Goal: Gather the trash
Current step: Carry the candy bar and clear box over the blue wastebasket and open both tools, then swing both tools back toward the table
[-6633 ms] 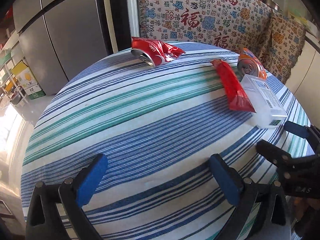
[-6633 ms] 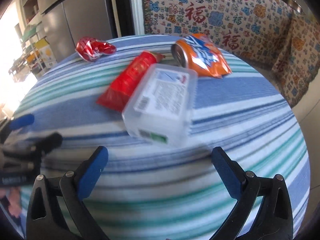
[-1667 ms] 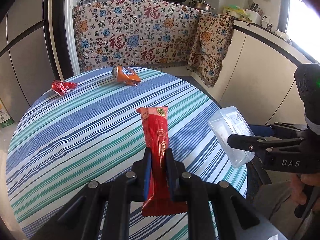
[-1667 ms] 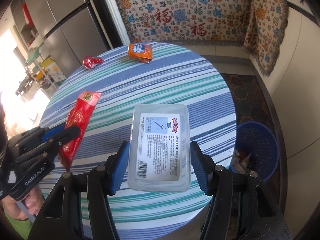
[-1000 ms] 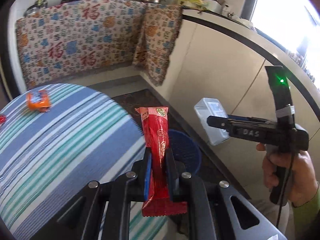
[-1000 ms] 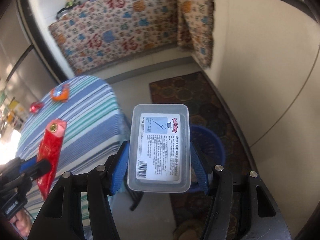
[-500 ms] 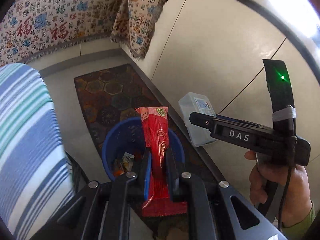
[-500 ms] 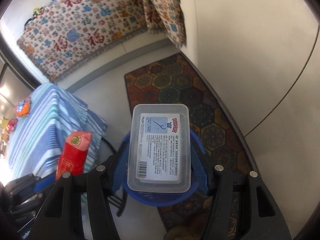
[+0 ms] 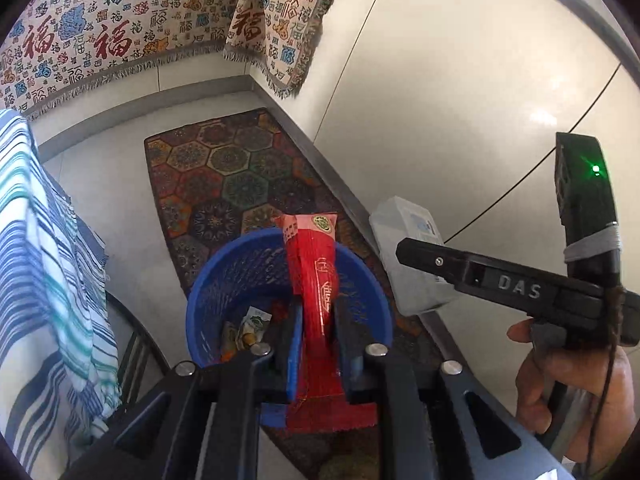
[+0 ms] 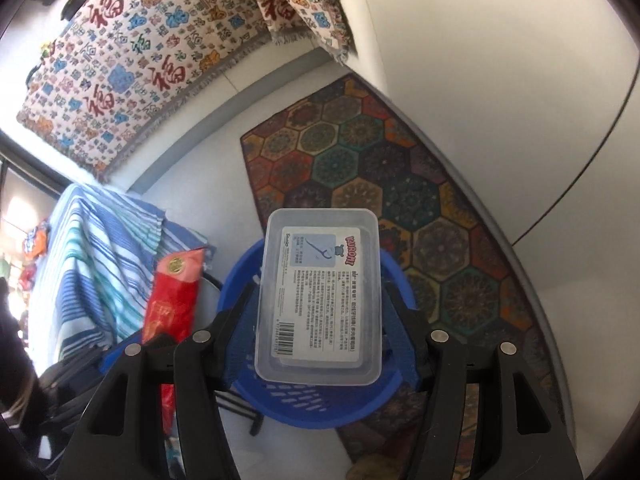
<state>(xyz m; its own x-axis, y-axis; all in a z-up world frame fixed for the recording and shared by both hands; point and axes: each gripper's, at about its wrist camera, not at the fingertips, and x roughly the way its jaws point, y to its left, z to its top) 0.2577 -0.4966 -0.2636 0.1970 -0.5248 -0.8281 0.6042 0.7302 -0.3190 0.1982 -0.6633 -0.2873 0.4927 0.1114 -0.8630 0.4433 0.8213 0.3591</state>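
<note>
Blue bin point(image 9: 224, 280) sits below us: our left claw point(image 9: 316, 316), just loosening, flanks the red wrapper point(image 9: 316, 280); our right claw point(image 10: 320, 320), just widening, flanks the plastic box point(image 10: 318, 292).

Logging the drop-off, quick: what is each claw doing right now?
Left claw: jaws just easing open, wrapper between them over the bin.
Right claw: jaws just widening, box between them.

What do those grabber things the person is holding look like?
Both are black plastic. The left gripper has blue pads and silver screw heads. The right gripper says "DAS" in grey letters, shows a green light, has grey tape round its handle and a thin dark cable hanging down.
</note>
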